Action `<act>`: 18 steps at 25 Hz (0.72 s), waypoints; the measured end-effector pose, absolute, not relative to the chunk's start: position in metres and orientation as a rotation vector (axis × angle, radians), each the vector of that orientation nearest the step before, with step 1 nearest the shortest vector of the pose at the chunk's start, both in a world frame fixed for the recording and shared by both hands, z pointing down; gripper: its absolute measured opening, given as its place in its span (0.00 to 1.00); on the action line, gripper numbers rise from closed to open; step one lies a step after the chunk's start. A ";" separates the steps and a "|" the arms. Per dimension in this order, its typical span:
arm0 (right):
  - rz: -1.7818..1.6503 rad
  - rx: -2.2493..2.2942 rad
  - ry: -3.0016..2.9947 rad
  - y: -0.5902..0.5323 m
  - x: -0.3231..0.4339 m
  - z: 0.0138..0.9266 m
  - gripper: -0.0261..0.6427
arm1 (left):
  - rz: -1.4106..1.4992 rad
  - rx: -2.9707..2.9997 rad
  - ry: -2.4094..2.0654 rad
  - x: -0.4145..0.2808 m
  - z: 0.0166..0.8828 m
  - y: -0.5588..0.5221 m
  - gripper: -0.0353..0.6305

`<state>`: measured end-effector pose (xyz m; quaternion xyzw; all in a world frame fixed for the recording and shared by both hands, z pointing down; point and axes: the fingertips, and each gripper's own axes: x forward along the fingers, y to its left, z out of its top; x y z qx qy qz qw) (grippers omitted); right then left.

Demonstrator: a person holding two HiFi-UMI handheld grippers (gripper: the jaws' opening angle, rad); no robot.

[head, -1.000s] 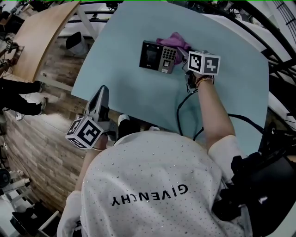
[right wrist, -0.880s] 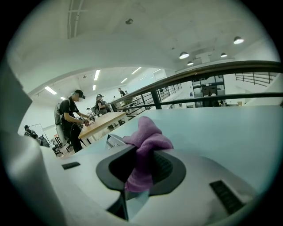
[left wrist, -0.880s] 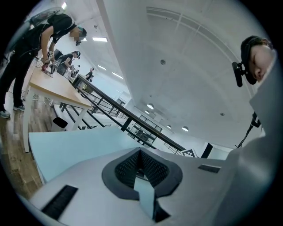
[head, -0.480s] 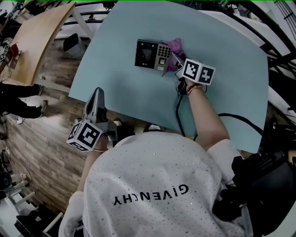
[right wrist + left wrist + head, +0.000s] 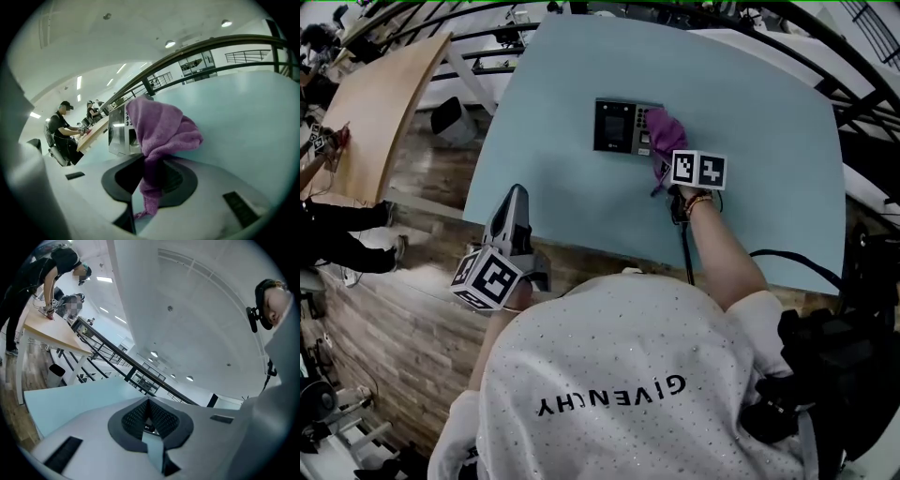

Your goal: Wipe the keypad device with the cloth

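Head view: a pale blue-green tabletop [image 5: 581, 197] fills the upper frame. At lower left, over the table's near edge, is the left gripper [image 5: 515, 199], a grey two-jaw tool with a marker cube. In its own view the jaws meet at the tips and hold nothing. The right gripper [image 5: 150, 176], right of centre, has its jaws clamped on a crumpled purple terry cloth [image 5: 665, 141]. A dark rectangular keypad device with a screen and grey keys [image 5: 622, 127] lies flat at upper centre, well apart from the left gripper. The cloth overlaps the device's right end, apparently touching it, though contact is not certain.
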<state>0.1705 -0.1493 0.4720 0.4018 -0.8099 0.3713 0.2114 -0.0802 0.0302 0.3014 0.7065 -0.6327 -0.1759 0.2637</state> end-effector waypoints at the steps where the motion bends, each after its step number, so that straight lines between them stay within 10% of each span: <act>1: 1.031 1.138 -2.228 -0.146 0.171 0.475 0.16 | -0.476 1.915 -1.706 -0.088 0.299 0.033 0.05; 18: 0.796 1.280 -2.618 -0.027 0.140 0.347 0.14 | -0.353 2.094 -1.371 -0.143 0.301 0.061 0.05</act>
